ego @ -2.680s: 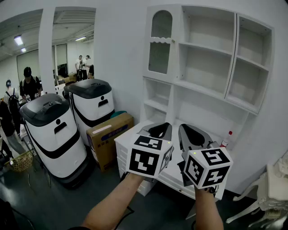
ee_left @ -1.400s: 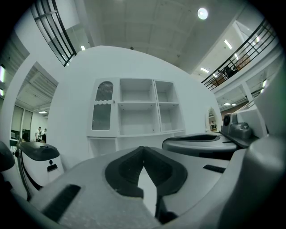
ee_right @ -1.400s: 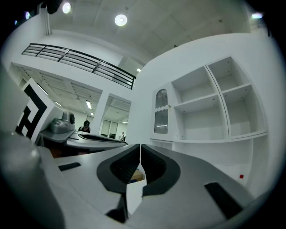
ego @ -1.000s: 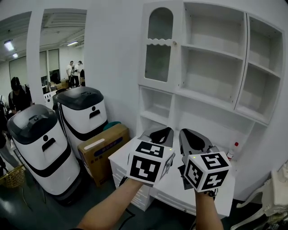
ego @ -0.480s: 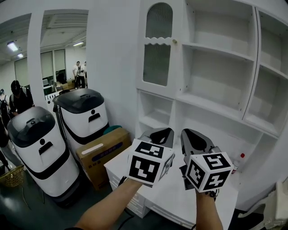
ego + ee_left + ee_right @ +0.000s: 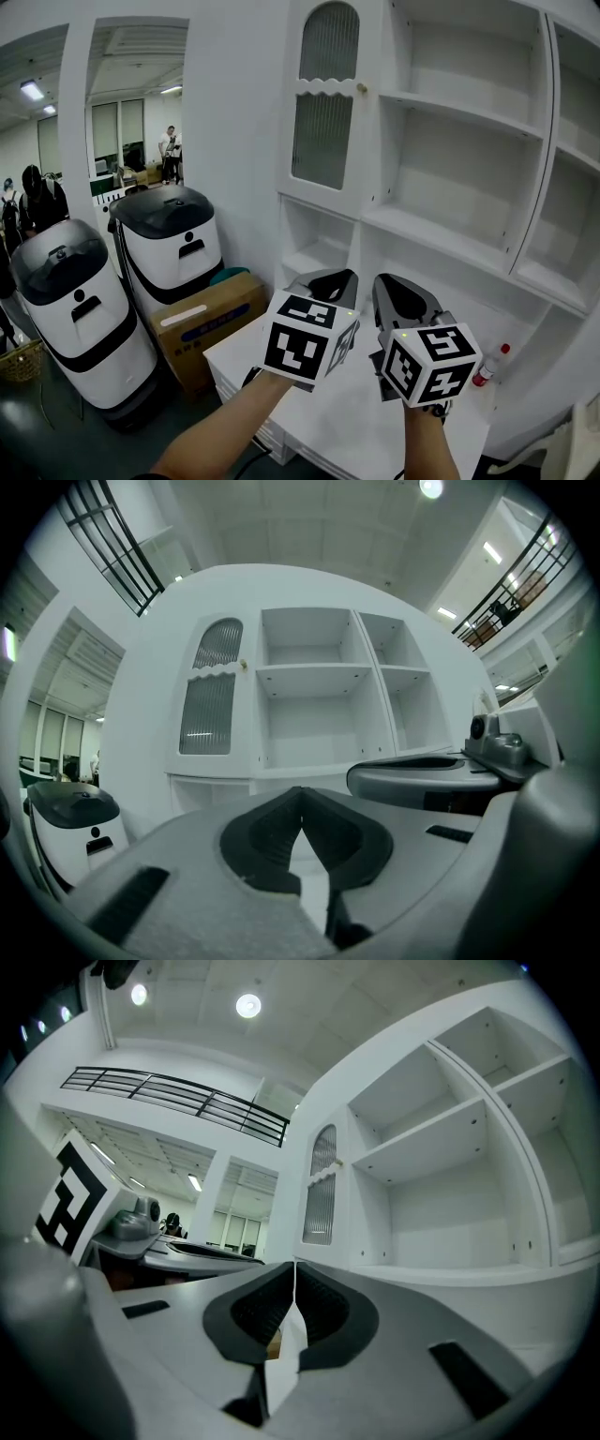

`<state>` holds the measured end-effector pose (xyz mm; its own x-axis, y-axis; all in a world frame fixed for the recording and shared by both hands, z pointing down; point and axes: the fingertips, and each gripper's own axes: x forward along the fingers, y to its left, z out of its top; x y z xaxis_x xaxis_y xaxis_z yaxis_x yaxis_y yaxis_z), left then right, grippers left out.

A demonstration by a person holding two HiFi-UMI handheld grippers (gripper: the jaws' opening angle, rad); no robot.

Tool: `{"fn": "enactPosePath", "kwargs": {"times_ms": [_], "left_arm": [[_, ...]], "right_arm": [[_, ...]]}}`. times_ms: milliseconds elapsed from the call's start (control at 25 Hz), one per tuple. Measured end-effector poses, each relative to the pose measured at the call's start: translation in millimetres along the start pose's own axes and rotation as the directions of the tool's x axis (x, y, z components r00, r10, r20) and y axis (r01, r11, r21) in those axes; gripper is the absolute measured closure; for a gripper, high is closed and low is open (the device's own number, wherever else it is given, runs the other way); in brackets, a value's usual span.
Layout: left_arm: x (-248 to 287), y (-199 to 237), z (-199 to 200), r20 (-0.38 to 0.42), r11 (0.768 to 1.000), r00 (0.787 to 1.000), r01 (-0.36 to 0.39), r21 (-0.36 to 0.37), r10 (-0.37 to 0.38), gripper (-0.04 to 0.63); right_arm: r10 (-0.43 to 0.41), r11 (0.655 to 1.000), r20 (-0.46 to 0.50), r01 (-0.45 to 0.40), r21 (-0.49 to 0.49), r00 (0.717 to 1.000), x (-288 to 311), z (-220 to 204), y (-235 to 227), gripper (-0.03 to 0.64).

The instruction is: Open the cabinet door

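White shelving wall; cabinet door point(image 6: 323, 112) likely light, glass fragile, grab knob point(image 6: 362, 89); left gripper point(image 6: 325, 277), right gripper point(image 6: 394, 284) fingers point(image 6: 267, 832) pressed together

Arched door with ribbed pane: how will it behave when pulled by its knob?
The cabinet door probably swings as one rigid panel, hinged left, since the knob sits on its right edge. That knob is small and round, so a grip may slip. The ribbed pane looks like glass: likely fragile.
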<state>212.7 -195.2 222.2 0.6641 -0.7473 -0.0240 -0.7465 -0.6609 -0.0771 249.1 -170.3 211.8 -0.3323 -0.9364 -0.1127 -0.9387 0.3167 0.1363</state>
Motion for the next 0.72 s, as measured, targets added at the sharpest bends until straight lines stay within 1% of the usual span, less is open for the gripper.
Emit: {"fn": "enactPosePath", "kwargs": {"times_ms": [80,240,520,720], "left_arm": [[7,2,5,0.003,1.000,1.000,-0.005,0.006,0.005,0.583],[20,7,20,0.021,0.999,1.000,-0.017,0.045,0.017,0.583],[40,23,47,0.061,0.999,0.998,-0.004,0.040,0.002,0.583],[56,43,73,0.106,0.994,0.994,-0.031,0.105,0.019,0.583]], "right_arm": [[0.008,1.000,0.003,-0.008,-0.003,1.000,5,2,-6,0.595],[0.028,1.000,0.013,-0.028,-0.006,1.000,15,6,-14,0.595],[0.055,0.997,0.042,-0.053,-0.049,0.998,39,30,-23,0.595],[0.079,0.996,0.059,-0.076,-0.055,0.995,62,43,-29,0.595]]}}
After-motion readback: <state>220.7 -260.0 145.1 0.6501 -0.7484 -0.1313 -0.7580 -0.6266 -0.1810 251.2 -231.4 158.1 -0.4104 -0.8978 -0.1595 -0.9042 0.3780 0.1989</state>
